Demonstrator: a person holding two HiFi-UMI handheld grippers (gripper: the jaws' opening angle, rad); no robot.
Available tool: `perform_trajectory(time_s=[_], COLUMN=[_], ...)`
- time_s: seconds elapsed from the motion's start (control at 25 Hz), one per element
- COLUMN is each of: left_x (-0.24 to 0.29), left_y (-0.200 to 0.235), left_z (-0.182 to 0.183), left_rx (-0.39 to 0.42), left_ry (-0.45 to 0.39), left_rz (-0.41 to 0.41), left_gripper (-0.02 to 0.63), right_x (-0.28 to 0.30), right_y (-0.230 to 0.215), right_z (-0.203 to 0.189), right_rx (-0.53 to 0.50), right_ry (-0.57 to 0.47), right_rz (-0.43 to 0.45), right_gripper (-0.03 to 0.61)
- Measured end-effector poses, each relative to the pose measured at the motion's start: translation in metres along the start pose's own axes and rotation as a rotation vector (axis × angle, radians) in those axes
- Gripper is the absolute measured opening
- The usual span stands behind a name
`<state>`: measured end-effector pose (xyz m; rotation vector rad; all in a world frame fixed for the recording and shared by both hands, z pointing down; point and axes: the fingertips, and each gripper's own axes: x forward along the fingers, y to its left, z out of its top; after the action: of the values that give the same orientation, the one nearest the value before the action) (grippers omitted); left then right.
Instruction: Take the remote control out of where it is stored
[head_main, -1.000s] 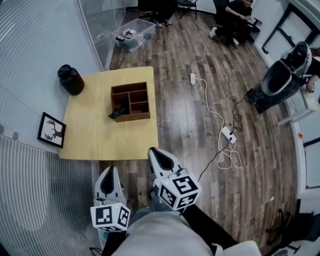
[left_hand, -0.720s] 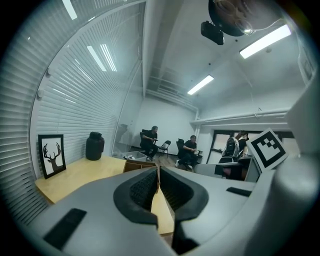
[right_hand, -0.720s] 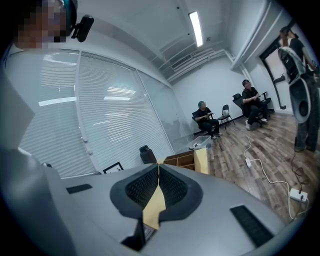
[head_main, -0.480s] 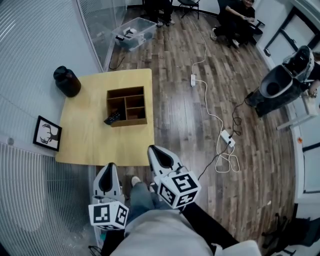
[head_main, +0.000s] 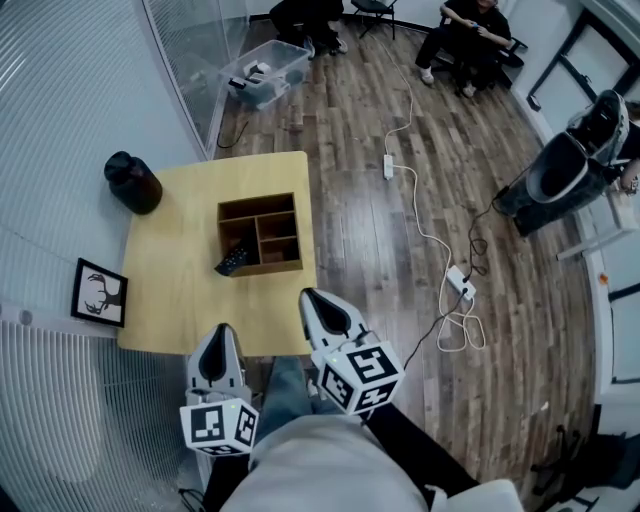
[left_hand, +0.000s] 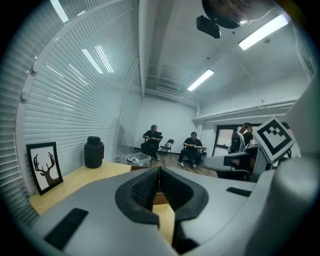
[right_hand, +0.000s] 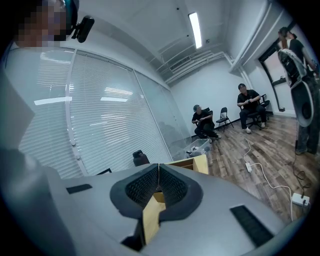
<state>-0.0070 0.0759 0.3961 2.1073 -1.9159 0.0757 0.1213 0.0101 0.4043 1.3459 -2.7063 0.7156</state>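
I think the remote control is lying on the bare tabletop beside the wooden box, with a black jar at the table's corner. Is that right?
Not quite. The remote control is not on the bare tabletop; it sits inside the wooden box, in its left compartment, as the head view shows. The black jar does stand at the table's corner.

Seen from above, the left gripper (head_main: 217, 345) and right gripper (head_main: 318, 308) hang at the near edge of a pale wooden desk (head_main: 180, 290). Well beyond their fingers (head_main: 330, 322) sits a divided wooden box (head_main: 262, 232). A black remote control (head_main: 233, 262) leans in its nearest left compartment.
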Motion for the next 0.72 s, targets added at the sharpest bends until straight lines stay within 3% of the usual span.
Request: perform_trajectory(time_s=[0.48, 0.72], left_x=[0.066, 0.089], left_y=[0.033, 0.047], left_z=[-0.015, -0.025], left_rx=[0.02, 0.028], left_ry=[0.092, 0.12], left_rz=[-0.075, -0.075], left_gripper=[0.011, 0.011], right_x=[0.058, 0.079], right_y=[-0.012, -0.019], right_z=[0.012, 0.012], right_rx=[-0.001, 0.005], right_ry=[0.016, 0.023], right_rz=[-0.045, -0.061], right_gripper=[0.006, 0.006])
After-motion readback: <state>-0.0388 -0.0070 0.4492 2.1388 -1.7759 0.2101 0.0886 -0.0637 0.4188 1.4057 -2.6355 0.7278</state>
